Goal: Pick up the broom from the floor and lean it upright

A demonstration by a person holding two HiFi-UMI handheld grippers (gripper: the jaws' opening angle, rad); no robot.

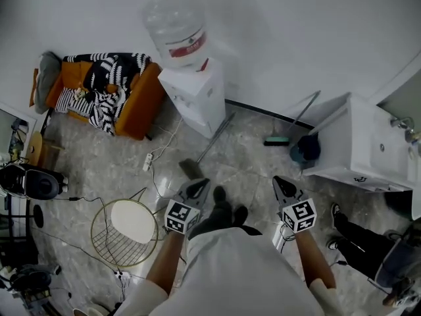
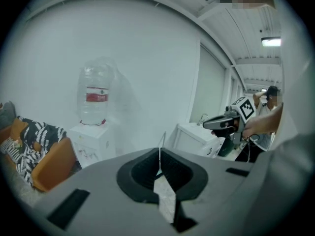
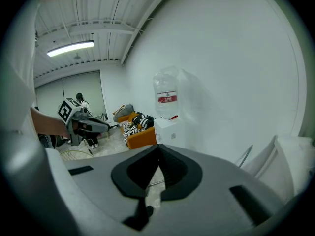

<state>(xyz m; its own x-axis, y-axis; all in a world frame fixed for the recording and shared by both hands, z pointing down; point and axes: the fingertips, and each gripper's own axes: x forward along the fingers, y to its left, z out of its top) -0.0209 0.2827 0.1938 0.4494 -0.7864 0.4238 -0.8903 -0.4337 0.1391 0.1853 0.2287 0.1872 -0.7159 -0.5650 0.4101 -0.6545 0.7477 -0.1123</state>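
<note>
We held the left tool (image 1: pixel 198 186) and right tool (image 1: pixel 281 183) pressed together, empty. The broom (image 1: pixel 214 140) lay on the floor ahead of them, beside the water dispenser (image 1: pixel 194 91).

A white water dispenser (image 1: pixel 197 94) carrying a clear plastic bottle (image 1: pixel 176 25) stands against the wall, beside an orange sofa (image 1: pixel 148 101) heaped with black-and-white striped throws (image 1: pixel 108 84). Nearer, a round gold wire chair (image 1: pixel 108 242) with a white seat pad (image 1: pixel 131 221) stands on the grey marbled floor (image 1: pixel 256 170).
</note>
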